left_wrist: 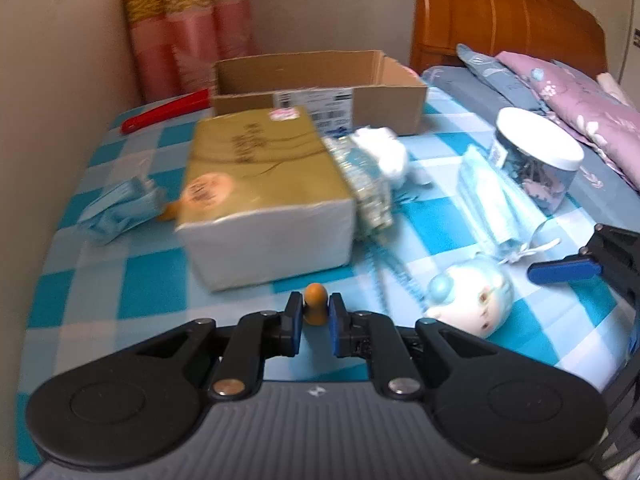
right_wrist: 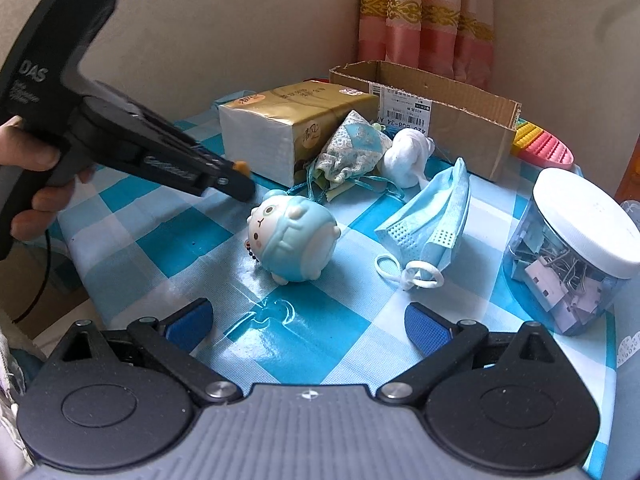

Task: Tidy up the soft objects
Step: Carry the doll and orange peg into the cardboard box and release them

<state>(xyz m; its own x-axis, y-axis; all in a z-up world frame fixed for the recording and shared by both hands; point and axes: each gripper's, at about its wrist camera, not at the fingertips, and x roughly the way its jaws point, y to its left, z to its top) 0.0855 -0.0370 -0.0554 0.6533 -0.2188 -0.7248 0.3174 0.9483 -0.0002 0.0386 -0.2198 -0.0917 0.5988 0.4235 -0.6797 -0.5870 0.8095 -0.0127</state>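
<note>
Left claw [left_wrist: 315, 317]: clamped on small orange peg-shaped toy [left_wrist: 315, 305]. Right claw [right_wrist: 308, 326]: jaws apart, empty. Step: pickup done; next, probably carry to cardboard box [left_wrist: 320, 88].

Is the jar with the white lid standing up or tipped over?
Upright. The jar stands on the checked cloth with its white lid on top; binder clips show through its clear wall.

Small orange peg-shaped toy [left_wrist: 314, 307], upright, pinched between the left tool's [left_wrist: 315, 322] pads.
</note>
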